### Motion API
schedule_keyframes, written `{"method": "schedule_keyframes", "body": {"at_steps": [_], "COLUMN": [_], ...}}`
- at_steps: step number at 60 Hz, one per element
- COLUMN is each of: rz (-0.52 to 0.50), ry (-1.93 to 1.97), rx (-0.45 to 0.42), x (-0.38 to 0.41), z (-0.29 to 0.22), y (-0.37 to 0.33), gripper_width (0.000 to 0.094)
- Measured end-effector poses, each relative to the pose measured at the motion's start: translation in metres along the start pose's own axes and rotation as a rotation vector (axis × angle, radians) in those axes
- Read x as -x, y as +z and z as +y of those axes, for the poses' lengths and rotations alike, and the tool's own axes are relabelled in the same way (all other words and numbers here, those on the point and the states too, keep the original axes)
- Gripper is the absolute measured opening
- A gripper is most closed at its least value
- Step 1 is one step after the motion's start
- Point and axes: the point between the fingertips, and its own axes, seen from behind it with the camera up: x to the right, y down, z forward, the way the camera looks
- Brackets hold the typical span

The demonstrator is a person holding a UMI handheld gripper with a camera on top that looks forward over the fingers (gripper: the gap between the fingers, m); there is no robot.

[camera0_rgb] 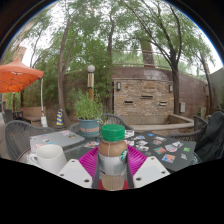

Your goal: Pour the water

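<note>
The gripper (113,166) is closed on a clear bottle with a green cap (113,152), its magenta pads (91,160) pressing the bottle's left and right sides. The bottle stands upright between the fingers, close to the camera. Just left of it on the table (65,142) sits a white mug (47,157). Farther back stands a potted plant (88,113); to the right lie scattered cards (165,150).
</note>
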Motion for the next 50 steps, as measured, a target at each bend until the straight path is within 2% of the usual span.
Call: {"method": "schedule_keyframes", "body": {"at_steps": [4, 6, 9, 13, 25, 34, 41, 50], "rz": [-0.022, -0.019, -0.011, 0.012, 0.040, 0.004, 0.000, 0.036], "ry": [-0.006, 0.001, 0.022, 0.044, 0.041, 0.046, 0.093, 0.171], "rx": [0.053, 0.080, 0.065, 0.069, 0.088, 0.055, 0.049, 0.039], "x": [0.003, 0.004, 0.001, -0.003, 0.014, 0.044, 0.063, 0.077], "z": [0.004, 0.006, -0.003, -0.010, -0.033, -0.045, -0.035, -0.021], "y": [-0.006, -0.010, -0.024, -0.046, -0.147, -0.245, -0.316, -0.374], "gripper_width": [0.0530, 0.0662, 0.0860, 0.0823, 0.0831, 0.0830, 0.0828, 0.0831]}}
